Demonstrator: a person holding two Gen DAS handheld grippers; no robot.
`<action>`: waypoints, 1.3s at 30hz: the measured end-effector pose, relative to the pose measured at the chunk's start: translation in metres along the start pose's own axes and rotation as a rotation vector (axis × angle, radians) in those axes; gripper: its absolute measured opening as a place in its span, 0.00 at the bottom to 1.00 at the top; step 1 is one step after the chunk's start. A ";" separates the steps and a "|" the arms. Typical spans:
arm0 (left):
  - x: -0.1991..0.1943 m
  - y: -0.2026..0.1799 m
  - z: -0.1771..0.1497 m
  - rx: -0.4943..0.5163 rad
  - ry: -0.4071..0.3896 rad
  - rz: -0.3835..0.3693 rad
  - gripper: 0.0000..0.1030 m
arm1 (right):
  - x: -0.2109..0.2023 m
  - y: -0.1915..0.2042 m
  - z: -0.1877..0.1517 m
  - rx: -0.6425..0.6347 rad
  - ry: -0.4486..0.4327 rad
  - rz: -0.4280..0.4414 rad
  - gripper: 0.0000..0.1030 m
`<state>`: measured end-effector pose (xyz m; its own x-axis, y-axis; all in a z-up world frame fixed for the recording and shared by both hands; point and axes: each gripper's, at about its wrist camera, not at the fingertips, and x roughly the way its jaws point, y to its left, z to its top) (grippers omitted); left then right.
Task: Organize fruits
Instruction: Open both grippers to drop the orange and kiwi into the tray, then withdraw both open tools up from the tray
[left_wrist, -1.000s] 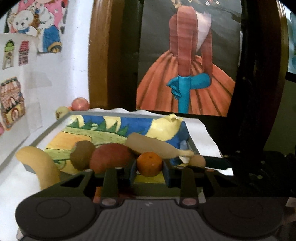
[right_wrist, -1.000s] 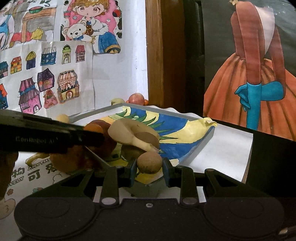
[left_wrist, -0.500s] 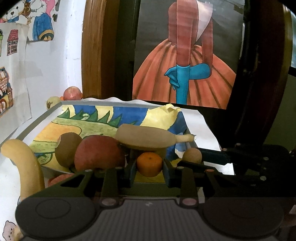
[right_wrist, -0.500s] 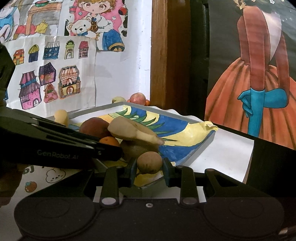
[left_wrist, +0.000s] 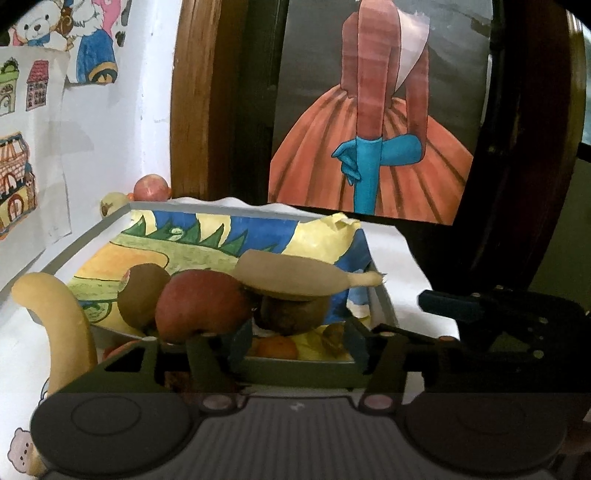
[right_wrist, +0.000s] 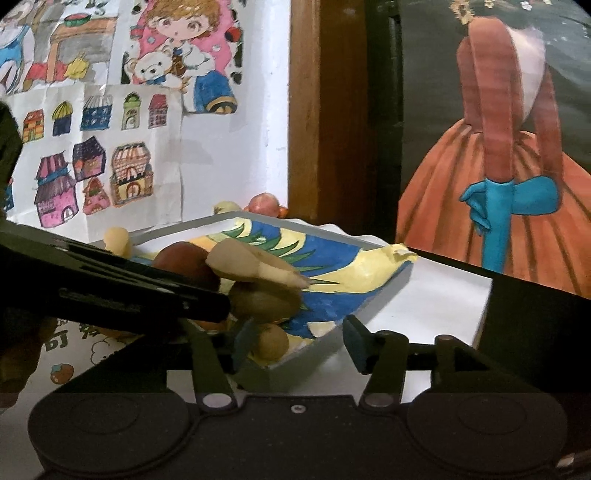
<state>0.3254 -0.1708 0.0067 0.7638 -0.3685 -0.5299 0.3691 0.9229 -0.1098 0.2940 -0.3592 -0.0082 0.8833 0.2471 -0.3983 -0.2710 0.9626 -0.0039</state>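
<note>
Low, close, both facing tray

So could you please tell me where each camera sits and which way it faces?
Left wrist: on the left tongs, facing the tray of fruit end-on; its open fingers show.
Right wrist: on the right tongs, facing the tray's corner; open fingers and the left tongs show.
Shared: tray, tan gourd, dress painting.

Dim, soft indoor light; fisheye bending and dark vignetted corners.

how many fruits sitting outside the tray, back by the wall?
2: a red apple and a pale yellow fruit beside it, behind the tray's far corner. More may be hidden behind them.
</note>
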 end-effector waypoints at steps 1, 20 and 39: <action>-0.004 -0.001 0.000 -0.003 -0.011 0.003 0.66 | -0.004 -0.002 0.000 0.004 -0.005 -0.012 0.63; -0.104 -0.005 0.001 -0.016 -0.207 0.060 1.00 | -0.085 0.009 0.016 0.048 -0.138 -0.063 0.99; -0.212 0.033 -0.033 -0.039 -0.309 0.168 1.00 | -0.168 0.074 0.028 -0.005 -0.247 -0.018 0.99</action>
<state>0.1577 -0.0589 0.0873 0.9384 -0.2219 -0.2648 0.2087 0.9749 -0.0774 0.1365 -0.3264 0.0843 0.9546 0.2501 -0.1617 -0.2556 0.9667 -0.0136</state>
